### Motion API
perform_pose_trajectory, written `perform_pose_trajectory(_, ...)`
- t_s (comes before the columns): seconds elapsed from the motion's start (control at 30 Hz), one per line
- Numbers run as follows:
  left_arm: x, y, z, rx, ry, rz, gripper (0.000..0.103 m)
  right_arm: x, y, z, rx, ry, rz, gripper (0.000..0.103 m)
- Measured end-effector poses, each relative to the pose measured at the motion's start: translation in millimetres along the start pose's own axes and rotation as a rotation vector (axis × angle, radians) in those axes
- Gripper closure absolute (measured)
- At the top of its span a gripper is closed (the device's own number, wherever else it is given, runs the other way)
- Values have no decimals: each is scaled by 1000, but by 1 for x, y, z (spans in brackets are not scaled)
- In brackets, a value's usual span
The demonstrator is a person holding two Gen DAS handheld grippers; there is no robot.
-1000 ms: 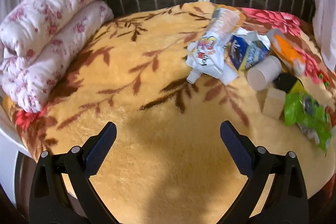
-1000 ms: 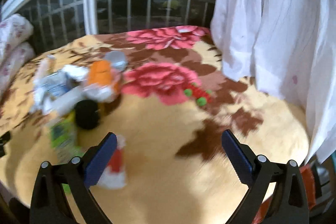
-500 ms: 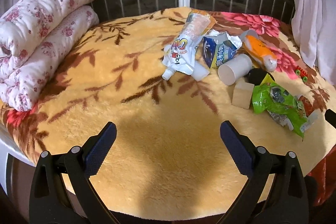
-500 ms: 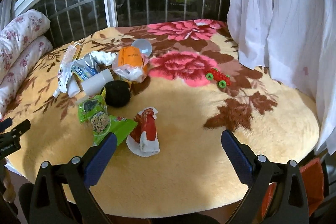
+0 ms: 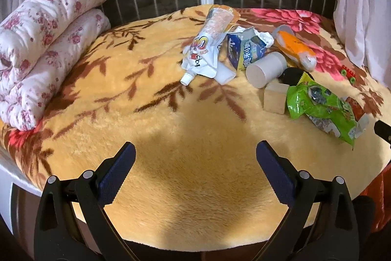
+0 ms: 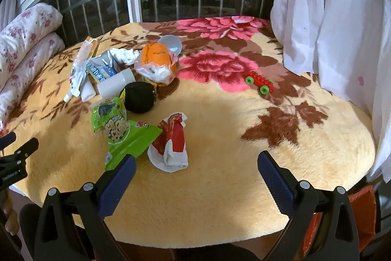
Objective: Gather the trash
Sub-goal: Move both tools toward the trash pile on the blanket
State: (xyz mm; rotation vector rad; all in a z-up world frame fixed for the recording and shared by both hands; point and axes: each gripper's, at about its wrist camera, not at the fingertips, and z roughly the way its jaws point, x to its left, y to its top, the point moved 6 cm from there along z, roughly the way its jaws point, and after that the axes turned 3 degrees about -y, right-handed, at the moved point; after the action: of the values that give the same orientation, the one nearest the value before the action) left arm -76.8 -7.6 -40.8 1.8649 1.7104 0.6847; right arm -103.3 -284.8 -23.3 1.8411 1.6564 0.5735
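Red-and-white wrapper (image 6: 171,142) on blanketed table (image 6: 220,199): light, crinkly, slippery film, best pinched at its raised crumpled fold; left tool (image 5: 195,163) and right tool (image 6: 195,168) both gape, empty.

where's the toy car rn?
Right wrist view: the toy car sits alone on the blanket, right of the trash pile, near the curtain.

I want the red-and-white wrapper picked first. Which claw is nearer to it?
Right. The right claw hangs open just before the red-and-white wrapper; the left claw sits farther left.
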Motion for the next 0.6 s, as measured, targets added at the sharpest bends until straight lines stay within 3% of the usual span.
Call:
perform_pose_trajectory(0.27,6,4,-1,-21,31,-14,7,1,-2,7,15,7,-15,5)
perform_pose_trajectory(0.6,5,6,2,-13,3,-16,7,4,-6,10,29,51,-27,5)
